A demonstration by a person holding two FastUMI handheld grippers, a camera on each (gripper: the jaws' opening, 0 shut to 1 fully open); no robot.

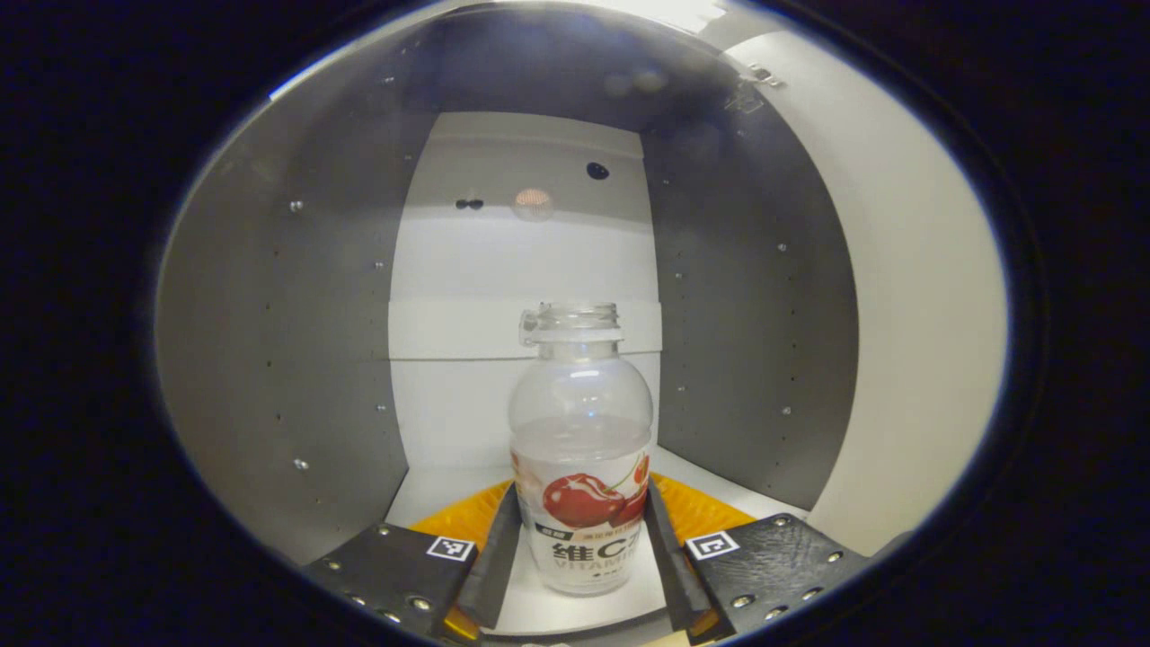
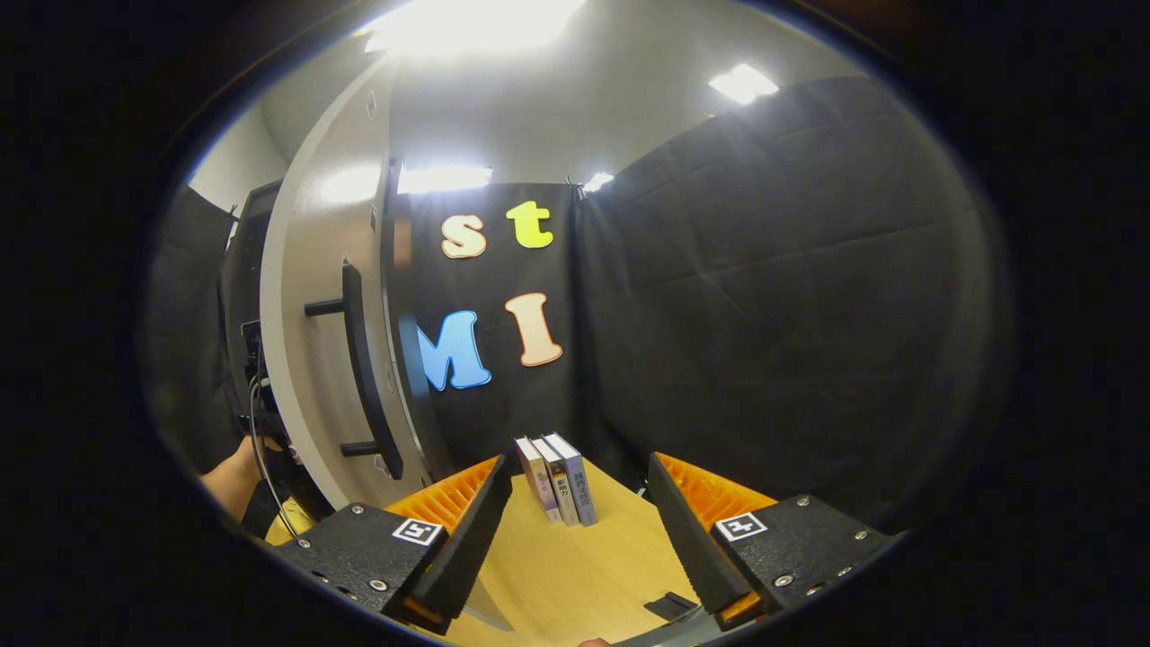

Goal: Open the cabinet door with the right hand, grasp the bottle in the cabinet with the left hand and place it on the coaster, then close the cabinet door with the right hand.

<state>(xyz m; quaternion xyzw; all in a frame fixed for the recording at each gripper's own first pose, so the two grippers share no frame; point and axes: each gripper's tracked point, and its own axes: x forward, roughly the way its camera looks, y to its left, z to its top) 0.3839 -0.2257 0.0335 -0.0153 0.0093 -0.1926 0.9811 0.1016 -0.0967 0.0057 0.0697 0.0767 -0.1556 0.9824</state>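
Cabinet point(image 1: 296, 341) interior surrounds the left gripper point(image 1: 582, 539), which reaches level and straight into the box: grey side walls dotted with small shelf-pin holes, a white back panel, a white floor. Its two fingers point(image 1: 492, 562) stand on either side of the bottle point(image 1: 582, 449), close against the lower label, though whether both actually press on it I cannot tell. The bottle stands upright on the cabinet floor, clear plastic, round-shouldered with a threaded open neck and no cap, partly filled with a clear liquid, wrapped low down with a label picturing red cherries.

Outside, in the right gripper view, the cabinet door point(image 2: 314, 341) hangs open at the left, a smooth pale panel with a long dark bar handle point(image 2: 359, 368) fixed on two posts. The right gripper point(image 2: 579, 530) is held low over a light wooden table point(image 2: 584, 566), pointing toward the booth wall, its fingers spread wide and holding nothing. Three slim books point(image 2: 559, 481) stand upright side by side on the table ahead of it. A hand point(image 2: 235, 476) shows at the left edge beside the door.
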